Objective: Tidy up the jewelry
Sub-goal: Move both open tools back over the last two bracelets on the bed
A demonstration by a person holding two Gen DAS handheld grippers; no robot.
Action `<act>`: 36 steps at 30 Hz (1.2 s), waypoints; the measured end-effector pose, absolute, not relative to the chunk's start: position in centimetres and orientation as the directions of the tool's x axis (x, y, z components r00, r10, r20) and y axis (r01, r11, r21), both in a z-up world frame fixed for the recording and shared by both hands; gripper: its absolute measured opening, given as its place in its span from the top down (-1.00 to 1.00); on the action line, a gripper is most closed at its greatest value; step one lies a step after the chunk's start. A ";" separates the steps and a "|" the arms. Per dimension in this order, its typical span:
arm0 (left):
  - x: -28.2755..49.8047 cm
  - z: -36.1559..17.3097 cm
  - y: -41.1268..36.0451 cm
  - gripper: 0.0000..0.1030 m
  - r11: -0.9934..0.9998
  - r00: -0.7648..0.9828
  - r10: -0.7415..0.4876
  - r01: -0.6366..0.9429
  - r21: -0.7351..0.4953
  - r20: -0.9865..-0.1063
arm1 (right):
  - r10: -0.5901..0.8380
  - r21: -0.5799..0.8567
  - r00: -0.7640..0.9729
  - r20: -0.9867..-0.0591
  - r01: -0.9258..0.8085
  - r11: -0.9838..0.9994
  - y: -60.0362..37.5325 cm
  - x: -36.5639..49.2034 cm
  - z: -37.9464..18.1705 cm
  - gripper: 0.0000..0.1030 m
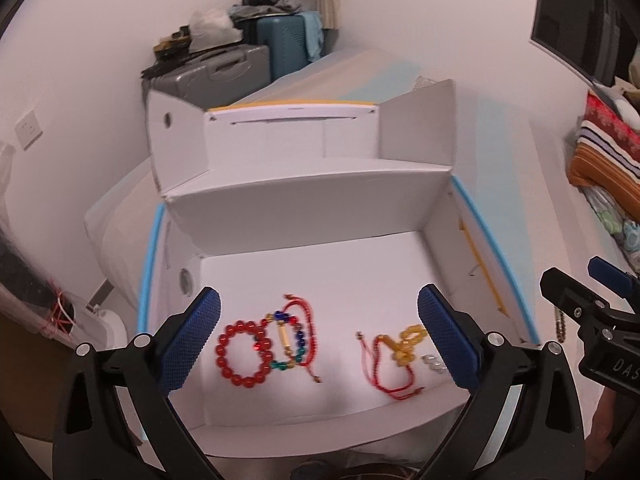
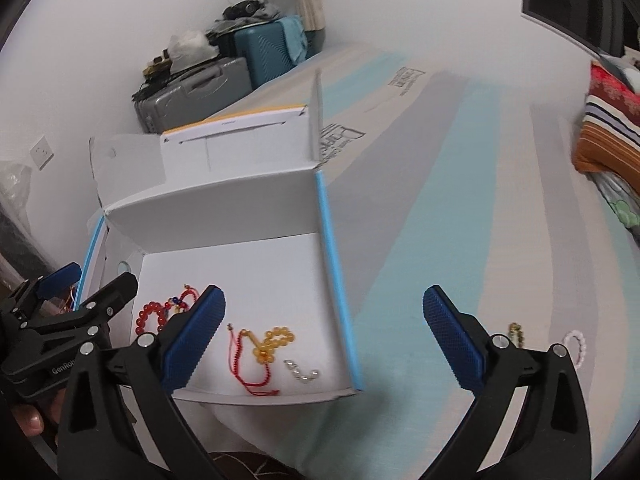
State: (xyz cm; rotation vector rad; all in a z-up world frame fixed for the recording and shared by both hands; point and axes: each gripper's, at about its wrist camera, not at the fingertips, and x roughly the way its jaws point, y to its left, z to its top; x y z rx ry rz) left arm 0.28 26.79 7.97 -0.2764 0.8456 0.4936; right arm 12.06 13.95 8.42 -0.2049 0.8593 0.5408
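In the left wrist view, the left tool (image 1: 319,330) hangs spread wide and empty above the white box (image 1: 304,200), where a red bead bracelet (image 1: 243,354) lies lower left and a yellow bead bracelet (image 1: 408,346) right of centre. In the right wrist view, the right tool (image 2: 324,330) is likewise released, holding nothing, with a white bead bracelet (image 2: 576,346) on the striped surface (image 2: 420,220) at lower right.

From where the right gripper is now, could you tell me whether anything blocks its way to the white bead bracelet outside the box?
Nothing visible does. The white bead bracelet lies on the bare striped surface just beyond the open right gripper, outside the box's blue-edged wall.
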 end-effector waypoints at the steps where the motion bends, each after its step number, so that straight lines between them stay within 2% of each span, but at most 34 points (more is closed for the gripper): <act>1: 0.6 8.2 26.1 -0.89 0.859 0.568 0.299 -0.510 -0.042 -0.767 | 0.364 0.041 0.537 -0.761 -0.521 0.852 13.2 12.2 8.7 -0.85; 18: 6.6 10.7 14.7 -0.89 0.940 0.663 0.189 -0.336 -0.062 -0.724 | 0.282 0.044 0.618 -0.734 -0.371 0.928 -0.1 15.8 10.2 -0.85; 29: 11.3 8.5 5.9 -0.89 0.980 0.691 0.099 -0.193 -0.051 -0.716 | 0.206 0.061 0.667 -0.716 -0.234 0.970 -9.5 18.6 9.0 -0.85; 36: 14.7 5.5 -0.2 -0.89 0.996 0.689 0.025 -0.079 -0.041 -0.725 | 0.149 0.061 0.657 -0.739 -0.154 0.986 -14.6 20.7 5.7 -0.85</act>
